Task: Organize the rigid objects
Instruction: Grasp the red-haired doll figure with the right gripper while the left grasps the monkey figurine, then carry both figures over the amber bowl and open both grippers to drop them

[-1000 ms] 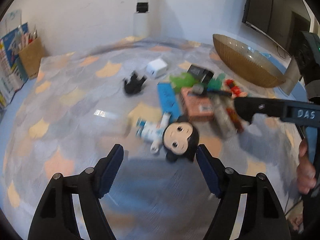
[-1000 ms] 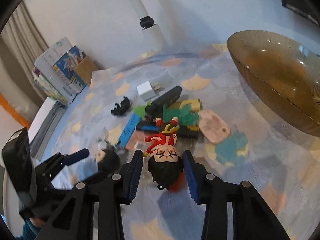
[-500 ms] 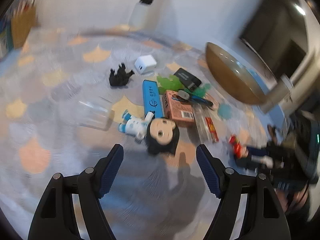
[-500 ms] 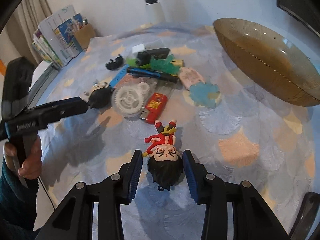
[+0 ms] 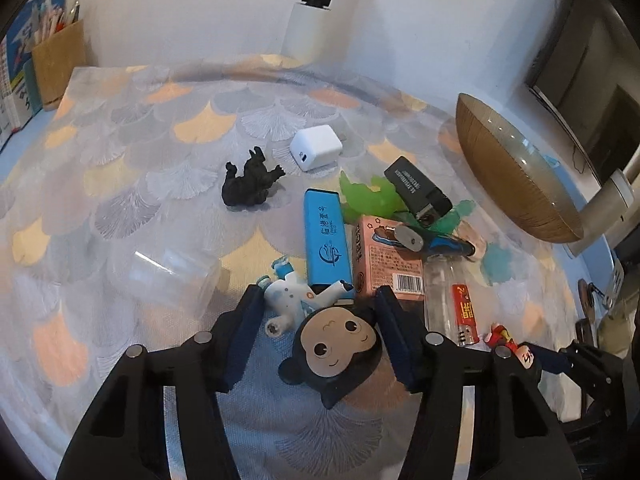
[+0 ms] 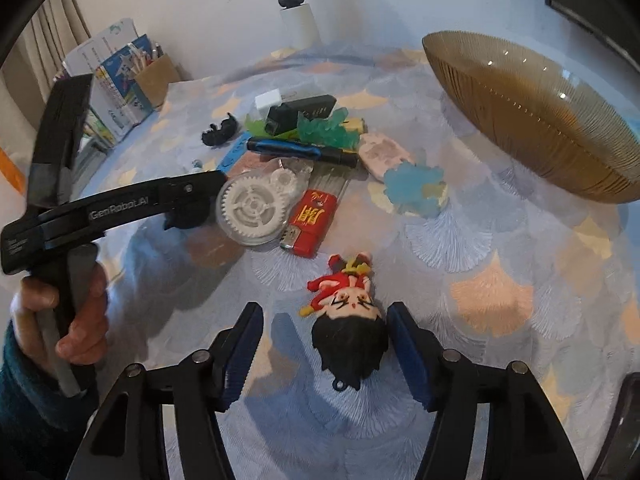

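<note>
While the left tongs are closing around the monkey figure, its head sits between the pads, not clearly pinched yet. It lies at the near edge of the pile, so it's the easy pick. The right tongs are opening, pads apart around the red doll, which lies on the surface away from the clutter. The brown bowl looks like the drop spot, I guess. White wall behind.

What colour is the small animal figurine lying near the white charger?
Black, clearest in the left wrist view.
</note>
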The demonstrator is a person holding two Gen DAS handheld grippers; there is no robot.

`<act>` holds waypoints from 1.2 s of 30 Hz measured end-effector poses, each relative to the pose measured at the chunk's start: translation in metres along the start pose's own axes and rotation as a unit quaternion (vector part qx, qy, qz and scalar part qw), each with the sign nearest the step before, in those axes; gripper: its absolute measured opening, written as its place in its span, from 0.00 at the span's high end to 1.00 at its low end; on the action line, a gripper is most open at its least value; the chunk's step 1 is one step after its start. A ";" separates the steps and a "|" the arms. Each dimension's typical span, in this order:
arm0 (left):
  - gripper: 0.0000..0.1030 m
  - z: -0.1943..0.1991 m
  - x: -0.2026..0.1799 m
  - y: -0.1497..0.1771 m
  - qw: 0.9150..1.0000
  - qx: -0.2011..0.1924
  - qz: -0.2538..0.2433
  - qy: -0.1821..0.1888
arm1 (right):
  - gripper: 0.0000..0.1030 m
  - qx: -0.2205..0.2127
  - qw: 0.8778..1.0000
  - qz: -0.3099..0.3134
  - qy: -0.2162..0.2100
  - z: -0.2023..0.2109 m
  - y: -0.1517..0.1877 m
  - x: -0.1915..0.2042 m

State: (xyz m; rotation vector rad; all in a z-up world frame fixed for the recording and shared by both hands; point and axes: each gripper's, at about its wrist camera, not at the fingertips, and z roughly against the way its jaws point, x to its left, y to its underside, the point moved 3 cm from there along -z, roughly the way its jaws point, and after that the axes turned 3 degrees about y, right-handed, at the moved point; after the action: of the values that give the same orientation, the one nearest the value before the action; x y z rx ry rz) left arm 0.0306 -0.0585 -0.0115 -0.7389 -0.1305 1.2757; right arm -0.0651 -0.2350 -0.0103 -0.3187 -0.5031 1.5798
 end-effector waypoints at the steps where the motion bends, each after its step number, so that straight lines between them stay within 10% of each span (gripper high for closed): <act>1: 0.48 0.003 0.002 0.002 1.000 -0.001 -0.002 0.005 | 0.57 -0.005 1.000 -0.009 0.006 0.001 -0.001 -0.002; 9: 0.48 0.044 0.006 0.038 0.998 -0.004 -0.028 0.052 | 0.61 0.015 0.998 0.041 -0.054 0.011 0.008 0.012; 22: 0.38 0.040 -0.008 0.060 0.998 -0.002 -0.057 -0.009 | 0.50 0.011 0.997 0.081 -0.012 0.006 0.019 0.028; 25: 0.53 0.042 -0.009 0.062 0.998 -0.008 -0.057 -0.021 | 0.54 0.001 0.998 0.064 -0.012 0.005 0.018 0.024; 36: 0.55 0.125 -0.058 0.003 0.984 -0.168 -0.057 0.004 | 0.62 -0.144 0.983 0.065 0.092 0.113 -0.037 -0.038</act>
State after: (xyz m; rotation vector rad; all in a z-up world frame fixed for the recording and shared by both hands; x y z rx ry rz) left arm -0.0499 -0.0571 0.1002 -1.0097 -0.3830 1.1535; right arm -0.0856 -0.2864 0.1019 -0.7239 -0.5748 1.5847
